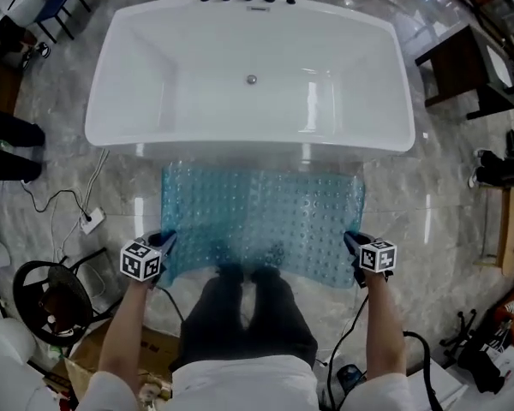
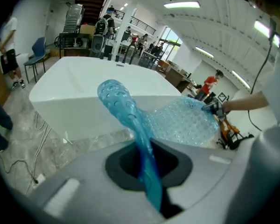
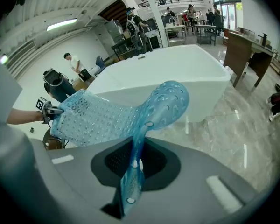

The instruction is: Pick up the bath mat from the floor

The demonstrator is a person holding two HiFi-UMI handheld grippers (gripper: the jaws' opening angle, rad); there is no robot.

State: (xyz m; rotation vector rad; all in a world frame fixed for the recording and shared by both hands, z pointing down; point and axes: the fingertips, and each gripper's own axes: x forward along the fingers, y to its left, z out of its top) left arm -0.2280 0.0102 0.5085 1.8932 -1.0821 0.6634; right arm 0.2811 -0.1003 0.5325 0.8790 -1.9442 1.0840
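Left gripper (image 1: 165, 241) and right gripper (image 1: 351, 240) are both pinched tight on the bath mat (image 1: 261, 217), one on each near corner. On each, the jaws are squeezed together with just the thin blue sheet between them. You can see it really clearly in the two gripper views: the mat's edge runs straight through the closed jaws and bunches into a fold on the far side.

The mat is a see-through blue thing covered in little bubbles and holes. It's hanging spread out between the two grippers, up off the marble floor (image 1: 437, 221), and sagging a bit in the middle. From the head view it sits right in front of the white bathtub (image 1: 103, 118), with its far edge up by the tub's near wall. Can't tell if it's touching.

The person's dark trousers (image 1: 248, 315) show under the mat's near edge. A white power strip (image 1: 92, 222) with its cable lies on the floor off to the left.
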